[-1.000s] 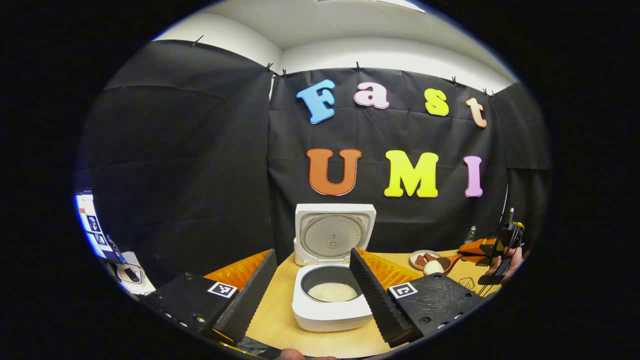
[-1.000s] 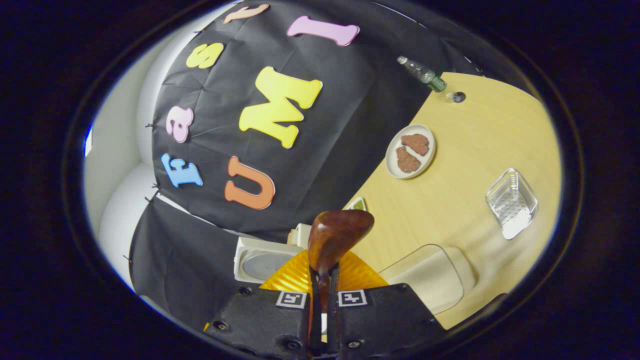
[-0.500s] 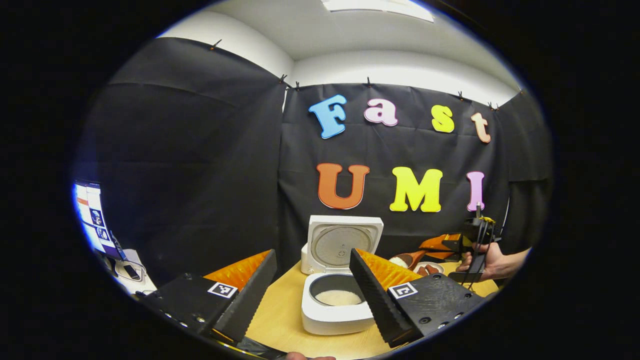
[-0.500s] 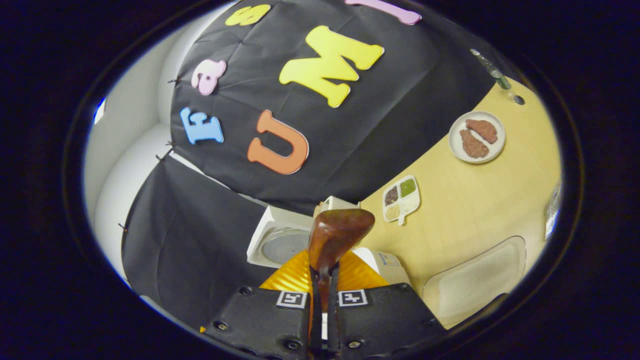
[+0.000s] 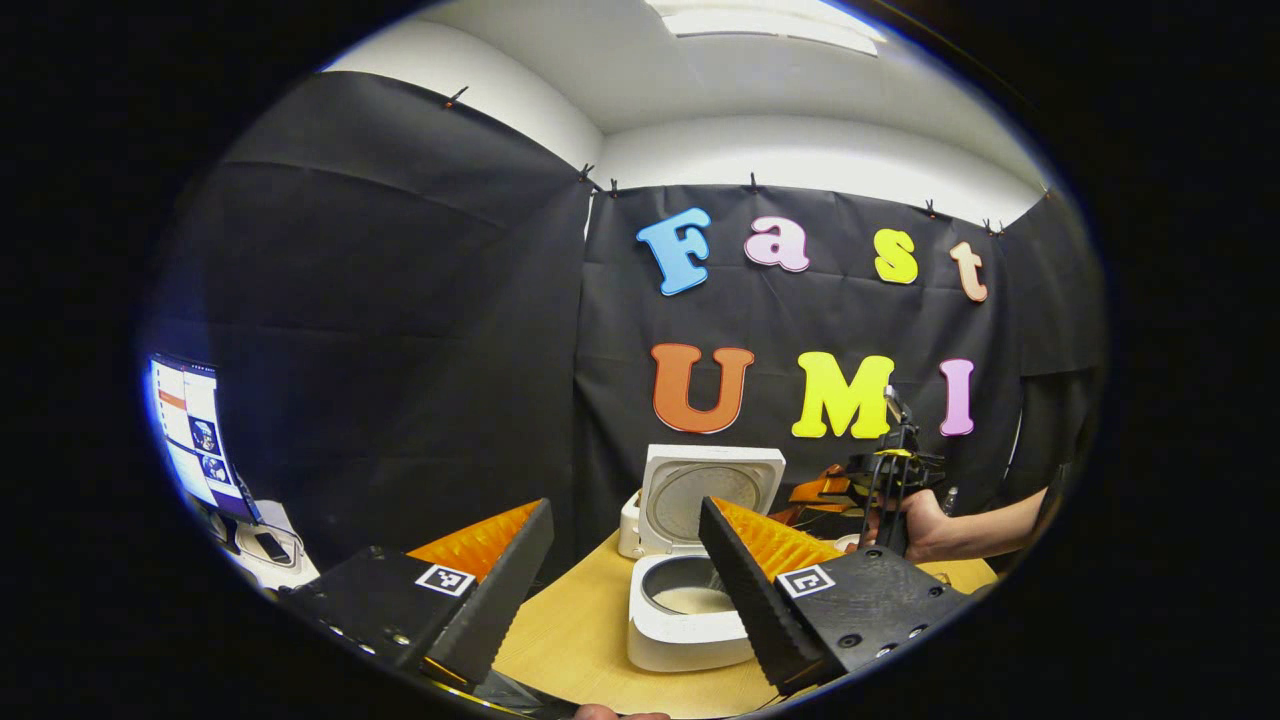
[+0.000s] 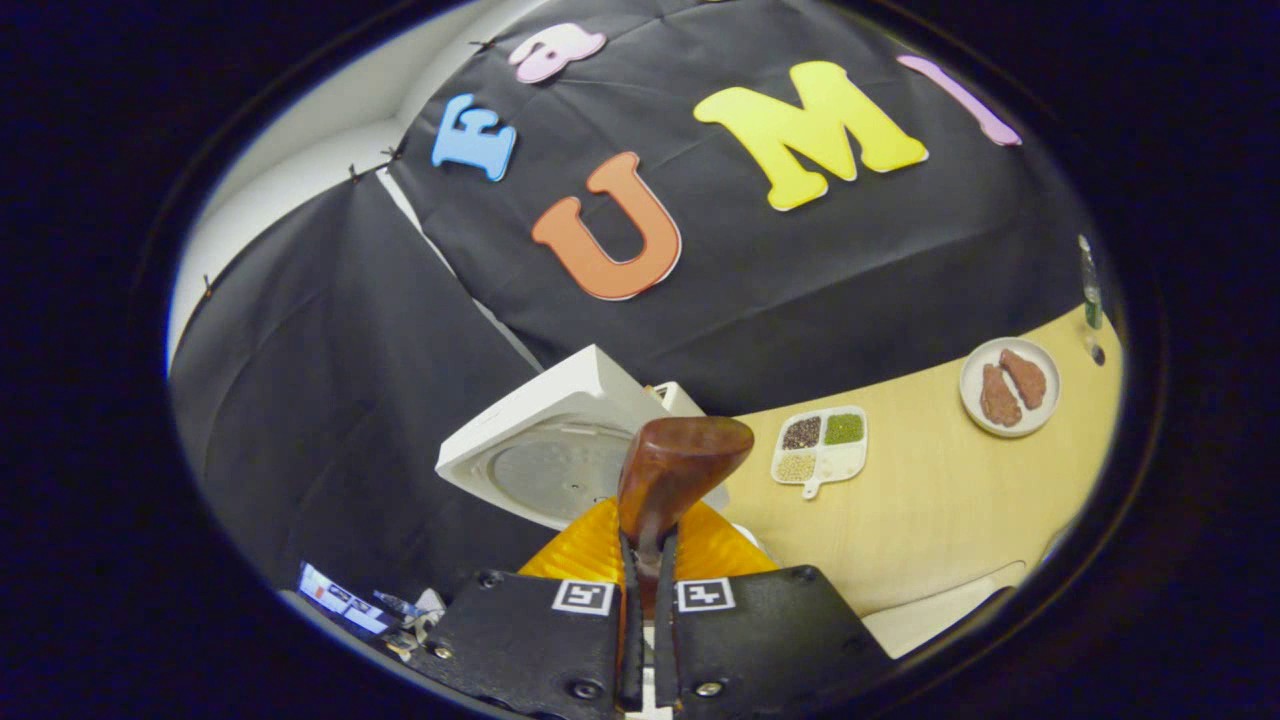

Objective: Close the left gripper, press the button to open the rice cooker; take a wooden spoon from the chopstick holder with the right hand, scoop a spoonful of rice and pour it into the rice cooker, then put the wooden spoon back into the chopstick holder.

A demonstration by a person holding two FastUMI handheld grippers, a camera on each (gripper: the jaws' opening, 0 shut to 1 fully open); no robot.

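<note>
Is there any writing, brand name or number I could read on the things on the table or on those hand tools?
Nothing here reads as text.
Rice cooker: no legible brand or number.
Square marker on the left gripper: a black-and-white pattern, not words.
Screen: too small and blurred to read.
Bottle: label too small to read.

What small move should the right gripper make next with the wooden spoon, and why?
Probably finish tipping the wooden spoon over the rice cooker. The right gripper is shut on its handle, its bowl hangs by the raised lid, and the pot stands open with rice inside.
</note>
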